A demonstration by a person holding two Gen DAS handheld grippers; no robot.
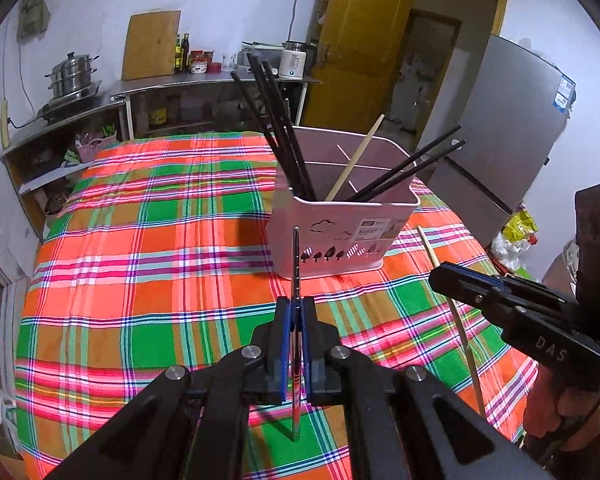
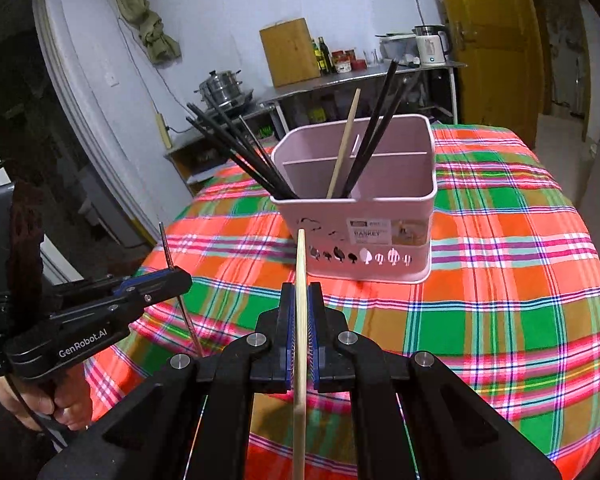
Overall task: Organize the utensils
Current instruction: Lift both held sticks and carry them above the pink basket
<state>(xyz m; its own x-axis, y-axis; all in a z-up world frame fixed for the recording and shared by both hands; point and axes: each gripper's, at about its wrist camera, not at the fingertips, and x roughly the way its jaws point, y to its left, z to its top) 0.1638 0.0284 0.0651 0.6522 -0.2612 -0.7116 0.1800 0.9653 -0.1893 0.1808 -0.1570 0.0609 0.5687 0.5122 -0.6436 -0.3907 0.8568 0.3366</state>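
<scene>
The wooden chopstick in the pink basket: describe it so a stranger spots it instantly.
On the plaid tablecloth stands a pink basket. One pale wooden chopstick leans inside it. Every other stick in the basket is black.

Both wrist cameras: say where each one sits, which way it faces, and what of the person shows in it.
Left wrist: rides the left gripper, looking down along its fingers, shut on a thin metal chopstick, toward the pink basket; the right gripper and hand show at right.
Right wrist: rides the right gripper, shut on a wooden chopstick, facing the basket; the left gripper and hand show at left.
Shared: basket, plaid tablecloth, kitchen counter.
</scene>
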